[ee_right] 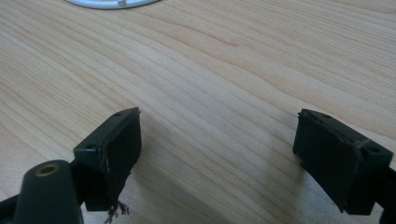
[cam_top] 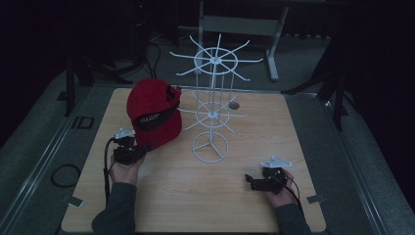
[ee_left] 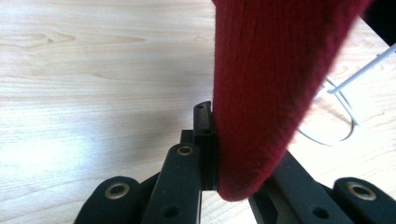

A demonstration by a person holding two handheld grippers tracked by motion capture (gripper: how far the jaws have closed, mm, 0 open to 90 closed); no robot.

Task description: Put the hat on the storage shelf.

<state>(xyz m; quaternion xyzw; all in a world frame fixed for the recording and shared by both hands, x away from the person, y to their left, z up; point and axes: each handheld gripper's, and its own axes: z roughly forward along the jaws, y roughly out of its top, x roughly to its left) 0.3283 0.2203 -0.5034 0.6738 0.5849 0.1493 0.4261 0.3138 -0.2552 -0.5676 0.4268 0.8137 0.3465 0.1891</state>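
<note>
A red cap [cam_top: 154,115] is held up above the left part of the wooden table [cam_top: 254,147], just left of a white wire rack [cam_top: 211,98]. My left gripper [cam_top: 141,149] is shut on the cap's lower edge. In the left gripper view the red fabric [ee_left: 271,84] hangs pinched between the black jaws, the left jaw's pad [ee_left: 204,135] pressed against it. My right gripper [cam_top: 250,180] rests low near the table's front right, pointing left. In the right gripper view its fingers [ee_right: 112,149] stand wide apart over bare wood with nothing between them.
The rack's round wire base [cam_top: 210,147] stands on the middle of the table, and its rim [ee_right: 112,3] shows at the top of the right gripper view. Dark floor and a table frame [cam_top: 274,44] lie beyond the far edge. A cable loop [cam_top: 64,175] lies left of the table.
</note>
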